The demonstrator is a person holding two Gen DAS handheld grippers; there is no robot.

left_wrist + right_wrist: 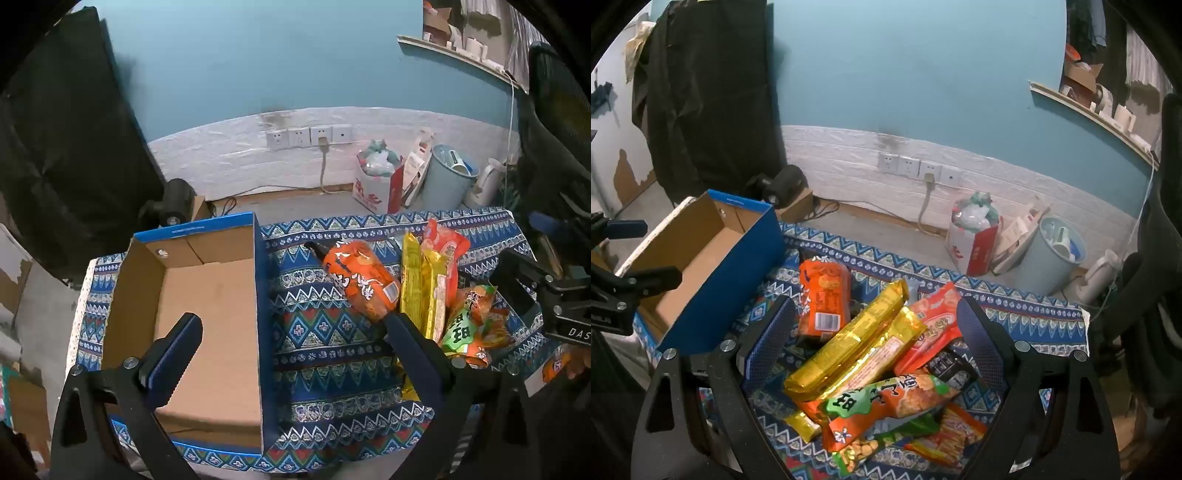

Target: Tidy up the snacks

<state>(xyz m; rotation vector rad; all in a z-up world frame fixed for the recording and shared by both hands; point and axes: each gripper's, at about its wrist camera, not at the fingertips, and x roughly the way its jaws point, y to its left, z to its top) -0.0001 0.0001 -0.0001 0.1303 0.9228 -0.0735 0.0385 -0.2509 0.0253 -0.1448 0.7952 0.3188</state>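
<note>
Hand-held grippers, both released, hovered before any snack was picked.
Right hand-held gripper point(875, 339) straddled the snack pile point(871, 365) beside the empty box point(701, 258); next move likely called for clamping one packet.

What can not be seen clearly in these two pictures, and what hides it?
- Near floor of the cardboard box: left wrist view, covered by the left gripper.
- Black packet: right wrist view, mostly under the red packet and the orange-green packet.
- Printed text on the yellow packets: too blurred to read.
- Lowest snacks: cut off by the right gripper frame.
</note>
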